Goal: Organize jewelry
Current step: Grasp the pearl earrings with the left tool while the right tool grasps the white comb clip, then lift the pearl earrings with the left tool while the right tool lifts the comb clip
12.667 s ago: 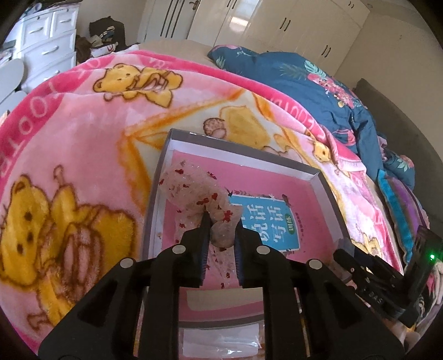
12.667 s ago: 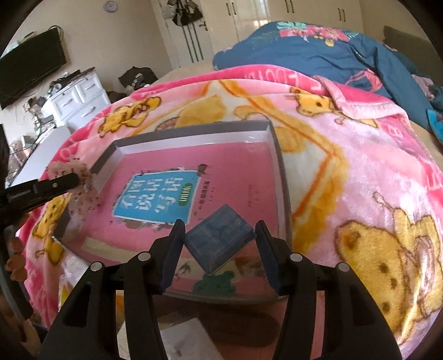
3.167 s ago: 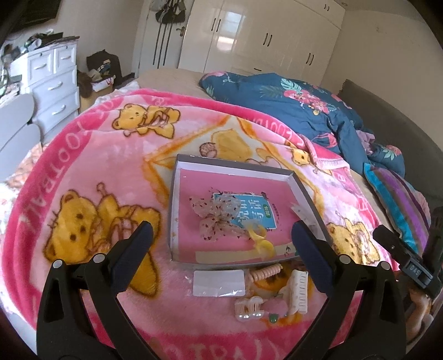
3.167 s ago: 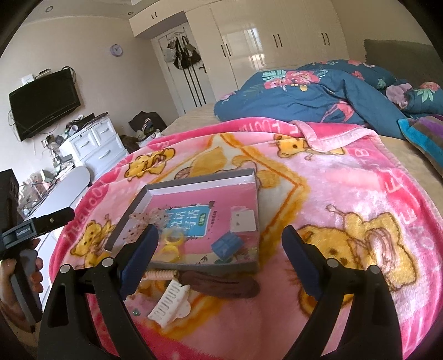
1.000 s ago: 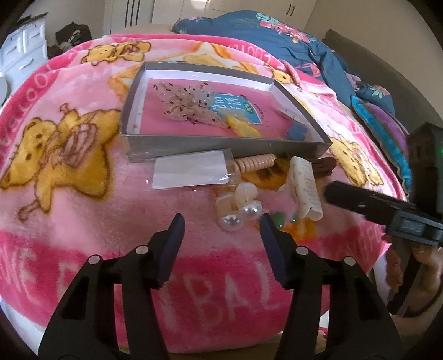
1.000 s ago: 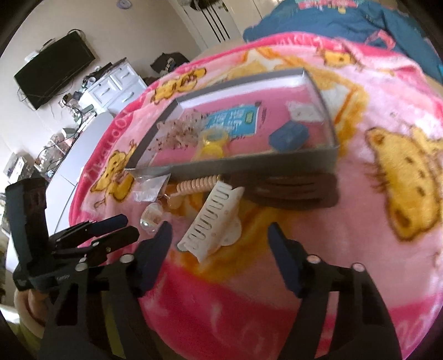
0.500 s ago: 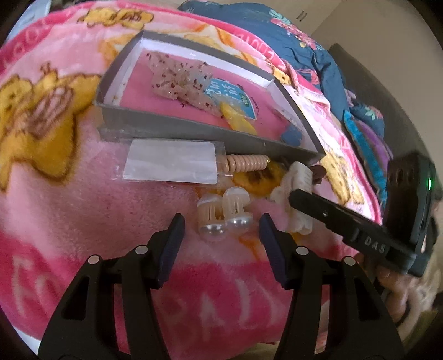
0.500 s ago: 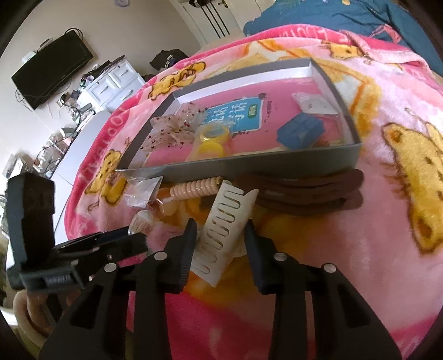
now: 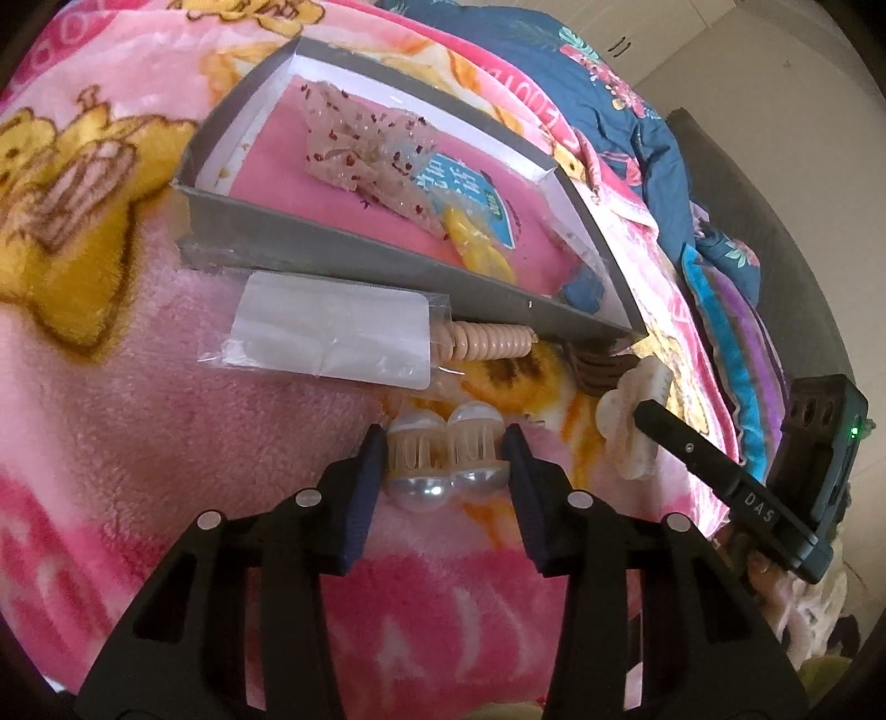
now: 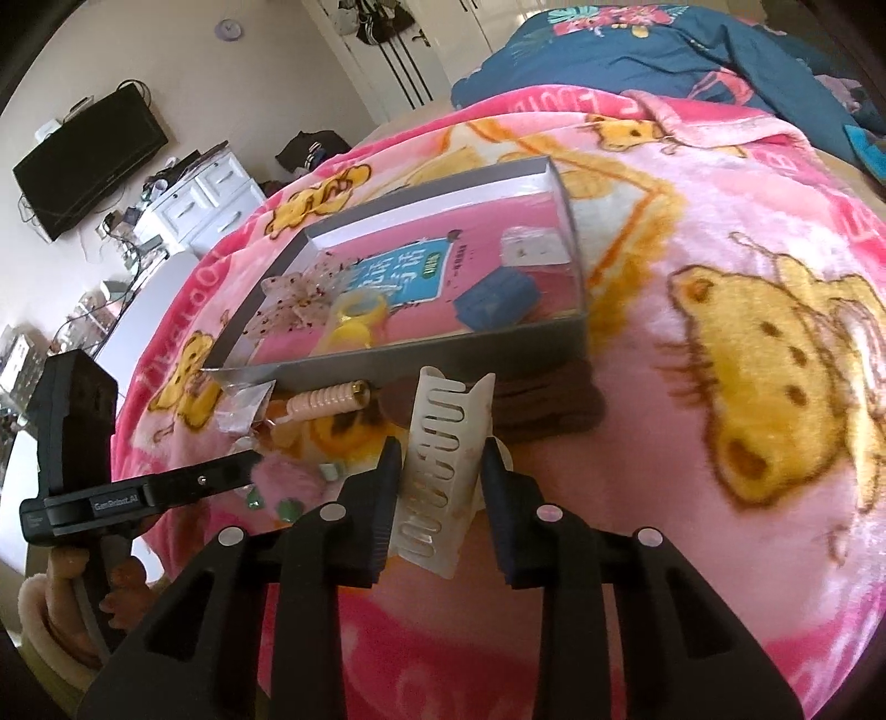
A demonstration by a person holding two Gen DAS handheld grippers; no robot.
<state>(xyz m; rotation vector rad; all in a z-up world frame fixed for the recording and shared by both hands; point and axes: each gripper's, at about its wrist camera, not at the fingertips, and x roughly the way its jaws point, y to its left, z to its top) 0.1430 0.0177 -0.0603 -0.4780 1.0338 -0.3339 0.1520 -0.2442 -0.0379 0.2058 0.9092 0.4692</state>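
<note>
A pearl hair claw (image 9: 446, 459) lies on the pink bear blanket (image 9: 111, 387) between the fingers of my left gripper (image 9: 444, 448). Its jaws are closing and both pads touch the claw's sides. A white comb-shaped hair claw (image 10: 443, 471) stands between the fingers of my right gripper (image 10: 440, 465), whose jaws are also closing and press on it. The grey box (image 10: 443, 349) just beyond holds a sheer dotted bow (image 9: 360, 144), yellow hair rings (image 10: 354, 321) and a small blue box (image 10: 495, 299). The right gripper (image 9: 648, 415) shows in the left wrist view at the white claw (image 9: 631, 437).
A clear bag with a white card (image 9: 332, 338), a peach spiral hair tie (image 9: 487, 340) and a brown hair clip (image 10: 548, 404) lie against the box's near wall. Small green pieces (image 10: 271, 504) sit beside my left gripper (image 10: 243, 459). A blue quilt (image 10: 692, 50) lies behind.
Both grippers have narrowed onto their clips. The left one came down over the pearl claw. The right one slid forward until the white claw stood between its fingers.
</note>
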